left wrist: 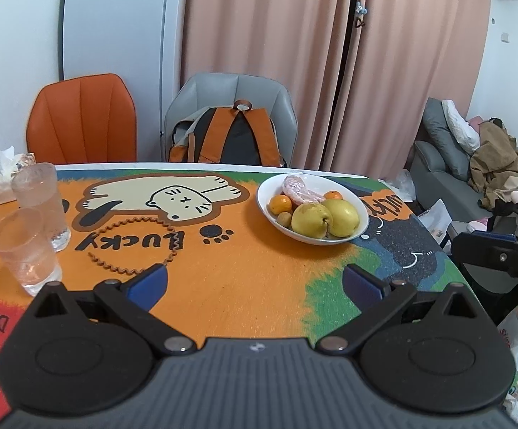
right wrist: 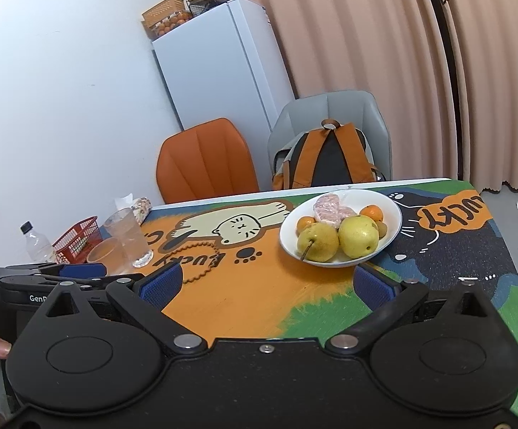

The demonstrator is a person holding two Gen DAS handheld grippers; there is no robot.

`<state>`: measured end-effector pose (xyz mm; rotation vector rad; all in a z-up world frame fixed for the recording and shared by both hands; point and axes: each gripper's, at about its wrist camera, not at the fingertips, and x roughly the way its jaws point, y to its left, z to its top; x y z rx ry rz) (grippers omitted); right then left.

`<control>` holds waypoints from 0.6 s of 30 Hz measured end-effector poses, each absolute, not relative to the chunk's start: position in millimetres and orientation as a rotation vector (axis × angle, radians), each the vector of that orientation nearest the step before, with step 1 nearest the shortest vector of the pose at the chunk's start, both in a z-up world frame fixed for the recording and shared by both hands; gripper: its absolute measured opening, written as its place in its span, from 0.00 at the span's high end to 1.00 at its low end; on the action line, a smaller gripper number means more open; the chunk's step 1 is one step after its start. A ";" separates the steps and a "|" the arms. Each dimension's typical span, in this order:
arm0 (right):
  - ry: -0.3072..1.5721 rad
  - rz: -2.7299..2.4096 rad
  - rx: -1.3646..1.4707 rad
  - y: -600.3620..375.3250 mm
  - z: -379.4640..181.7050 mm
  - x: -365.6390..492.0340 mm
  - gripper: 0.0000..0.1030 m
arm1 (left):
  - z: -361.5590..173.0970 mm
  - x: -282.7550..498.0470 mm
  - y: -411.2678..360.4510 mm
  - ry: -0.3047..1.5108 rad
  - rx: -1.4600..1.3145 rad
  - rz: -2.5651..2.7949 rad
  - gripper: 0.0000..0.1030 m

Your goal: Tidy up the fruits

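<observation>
A white bowl (left wrist: 360, 230) (right wrist: 394, 207) stands on the cartoon-cat table mat. In it lie two yellow pears (left wrist: 310, 220) (right wrist: 318, 241), small oranges (left wrist: 280, 203) (right wrist: 371, 211), a kiwi (left wrist: 284, 218) and a wrapped peeled pomelo piece (left wrist: 300, 189) (right wrist: 327, 209). My left gripper (left wrist: 255, 282) hovers open over the orange part of the mat, short of the bowl, with nothing between its blue pads. My right gripper (right wrist: 266, 282) is open too, empty, with the bowl just beyond its right finger (right wrist: 373, 286).
Two clear plastic cups (left wrist: 26, 250) (right wrist: 128, 237) stand at the left, with a tissue pack (left wrist: 3, 178), a red basket (right wrist: 78, 239) and a water bottle (right wrist: 35, 241). A coiled brown cord (left wrist: 134, 246) lies on the mat. An orange chair (left wrist: 82, 119) and a grey chair with a backpack (left wrist: 230, 136) stand behind the table.
</observation>
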<state>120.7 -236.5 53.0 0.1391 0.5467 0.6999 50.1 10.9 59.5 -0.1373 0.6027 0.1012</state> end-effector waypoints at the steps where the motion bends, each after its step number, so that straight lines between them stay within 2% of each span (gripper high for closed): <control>1: 0.542 0.702 0.138 -236.7 54.4 118.0 0.00 | 60.4 47.4 9.6 0.600 -0.133 0.100 0.00; 18: 0.512 0.718 0.105 -235.9 64.1 72.5 0.00 | 70.0 2.8 -0.3 0.557 -0.097 0.095 0.00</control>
